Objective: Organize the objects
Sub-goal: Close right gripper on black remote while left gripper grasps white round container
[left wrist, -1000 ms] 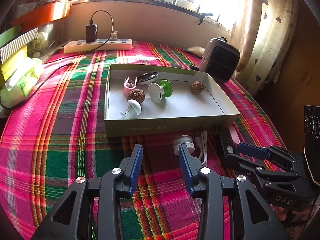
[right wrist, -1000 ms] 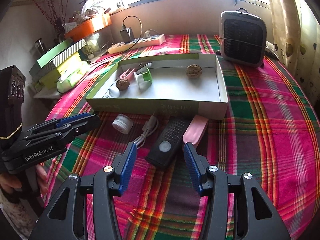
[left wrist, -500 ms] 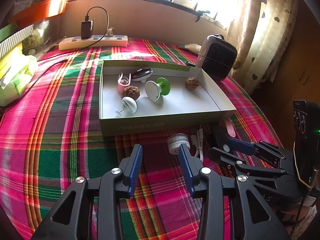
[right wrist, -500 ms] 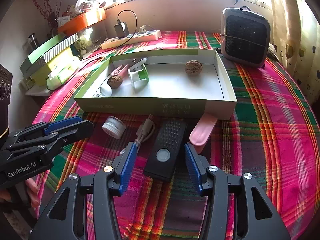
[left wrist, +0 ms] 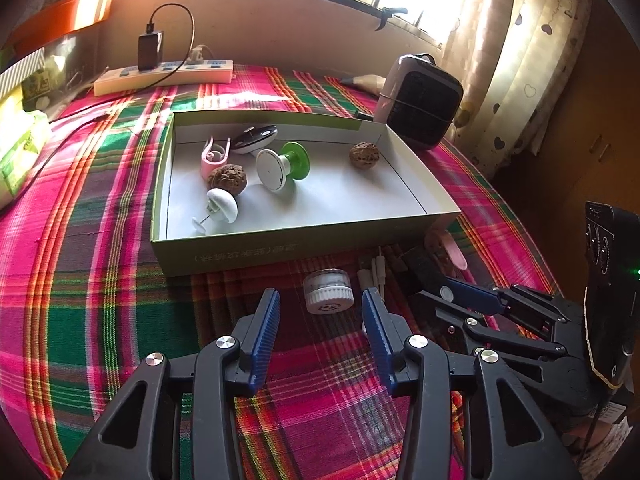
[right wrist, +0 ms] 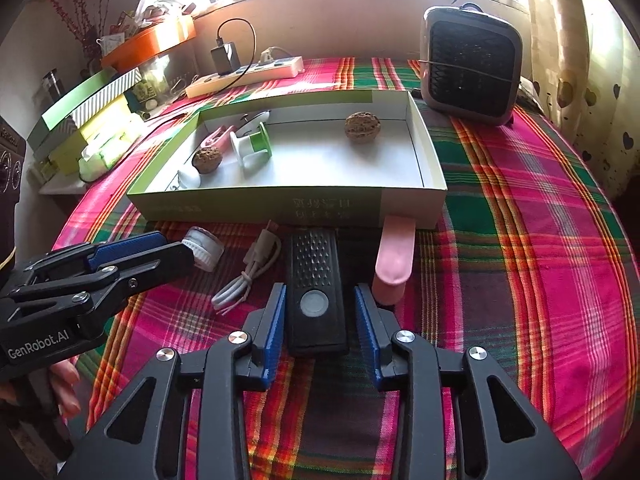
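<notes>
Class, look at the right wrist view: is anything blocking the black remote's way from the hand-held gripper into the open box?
Only the box's near wall stands between the black remote and the inside. The right hand-held gripper already straddles the remote with open jaws.

Box (right wrist: 280, 204) wall blocks ahead; bare plaid cloth (right wrist: 520, 280) rightward.

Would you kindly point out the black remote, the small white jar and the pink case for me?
black remote (right wrist: 316, 280), right wrist view, on its body above the round button.
small white jar (left wrist: 329, 292), left wrist view, on its side wall.
pink case (right wrist: 395, 254), right wrist view, mid-body.
</notes>
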`<state>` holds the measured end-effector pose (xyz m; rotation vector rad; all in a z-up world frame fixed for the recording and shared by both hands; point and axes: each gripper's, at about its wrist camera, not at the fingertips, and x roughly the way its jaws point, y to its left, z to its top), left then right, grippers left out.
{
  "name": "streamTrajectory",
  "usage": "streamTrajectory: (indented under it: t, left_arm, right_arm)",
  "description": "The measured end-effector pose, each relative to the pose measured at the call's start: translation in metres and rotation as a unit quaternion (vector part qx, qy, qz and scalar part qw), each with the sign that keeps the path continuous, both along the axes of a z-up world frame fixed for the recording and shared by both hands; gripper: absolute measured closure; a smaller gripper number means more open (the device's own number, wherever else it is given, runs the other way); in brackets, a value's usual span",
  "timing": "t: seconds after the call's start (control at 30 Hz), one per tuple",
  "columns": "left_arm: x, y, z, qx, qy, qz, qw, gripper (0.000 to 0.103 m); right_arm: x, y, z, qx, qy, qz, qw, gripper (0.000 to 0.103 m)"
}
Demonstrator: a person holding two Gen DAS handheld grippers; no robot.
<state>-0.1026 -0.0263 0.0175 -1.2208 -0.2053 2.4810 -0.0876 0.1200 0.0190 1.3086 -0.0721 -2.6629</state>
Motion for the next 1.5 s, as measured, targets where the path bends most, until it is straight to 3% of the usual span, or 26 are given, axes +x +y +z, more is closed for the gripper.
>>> streamTrajectory:
  t: [1.13,1.5]
  left_arm:
    - [-0.015,0.010,-0.007,-0.018,-0.010,0.008,0.9998,0.062]
    - [-0.015,0.010,-0.008,-0.034,-0.005,0.018,0.9993,0.076]
  right_arm:
    - [-0.012,-0.006,-0.001,0.017,0.011,0.024,1.000,0.071]
    - [-0.012,-0.004,-0.002,0.015,0.011,0.022,1.000,0.074]
